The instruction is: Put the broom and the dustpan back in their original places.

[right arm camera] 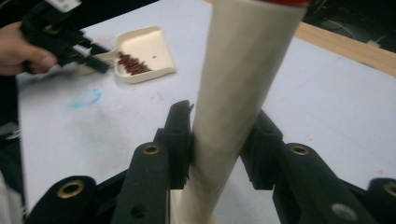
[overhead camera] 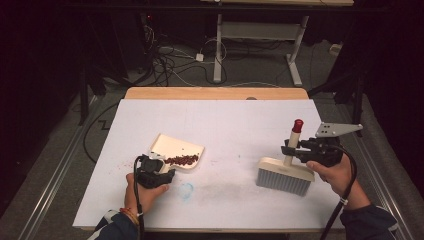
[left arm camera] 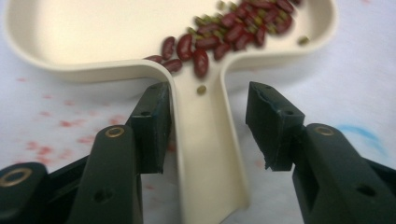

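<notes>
A cream dustpan (overhead camera: 177, 147) (left arm camera: 93, 32) (right arm camera: 140, 46) lies left of centre on the white table, holding a heap of red beans (overhead camera: 182, 159) (left arm camera: 224, 35) (right arm camera: 133, 64). My left gripper (overhead camera: 166, 168) (left arm camera: 208, 126) straddles the pan's handle (left arm camera: 205, 154). Its left pad rests against the handle and its right pad stands clear, so it is open. To the right, a grey-bristled brush (overhead camera: 284, 175) stands on the table with its cream handle (right arm camera: 243, 60) upright and a red cap (overhead camera: 298, 125) on top. My right gripper (overhead camera: 289, 148) (right arm camera: 224, 140) is shut on that handle.
The white table cover (overhead camera: 225, 120) has a blue ring mark (overhead camera: 186, 190) (right arm camera: 84, 99) near the front and faint red stains around the pan. A wooden edge (overhead camera: 215, 93) runs along the far side. Cables and desk legs lie on the floor beyond.
</notes>
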Motion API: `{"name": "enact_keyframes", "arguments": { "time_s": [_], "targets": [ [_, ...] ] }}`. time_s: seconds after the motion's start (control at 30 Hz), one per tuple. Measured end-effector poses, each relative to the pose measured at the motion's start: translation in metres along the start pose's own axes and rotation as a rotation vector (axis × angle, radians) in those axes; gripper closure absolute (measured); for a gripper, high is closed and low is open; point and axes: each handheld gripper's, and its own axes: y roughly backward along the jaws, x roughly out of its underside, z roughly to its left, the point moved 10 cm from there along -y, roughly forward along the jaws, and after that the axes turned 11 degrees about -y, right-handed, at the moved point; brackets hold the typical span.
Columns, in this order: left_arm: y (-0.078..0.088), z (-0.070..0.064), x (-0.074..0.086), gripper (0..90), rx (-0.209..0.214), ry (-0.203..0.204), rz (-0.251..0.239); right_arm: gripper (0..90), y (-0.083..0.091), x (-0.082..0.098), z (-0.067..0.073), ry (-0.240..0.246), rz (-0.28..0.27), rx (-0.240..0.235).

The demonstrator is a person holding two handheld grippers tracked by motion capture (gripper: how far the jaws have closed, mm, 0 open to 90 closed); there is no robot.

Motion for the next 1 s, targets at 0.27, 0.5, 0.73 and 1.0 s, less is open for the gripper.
{"name": "enact_keyframes", "arguments": {
  "time_s": [0.27, 0.5, 0.73, 1.0],
  "targets": [
    [0.001, -0.023, -0.001, 41.7, 0.050, -0.080, 0.002, 61.0, -0.039, -0.012, -0.033, -0.038, 0.068, 0.109],
    [0.016, -0.014, -0.004, 32.4, 0.022, -0.170, -0.097, 58.2, -0.070, -0.014, -0.061, -0.082, 0.120, 0.232],
    [0.044, -0.007, -0.003, 19.7, -0.009, -0.263, -0.259, 57.0, -0.091, -0.008, -0.082, -0.134, 0.153, 0.333],
    [0.058, 0.018, 0.012, 18.5, -0.038, -0.285, -0.299, 52.3, -0.093, -0.006, -0.098, -0.204, 0.075, 0.456]
  ]
}}
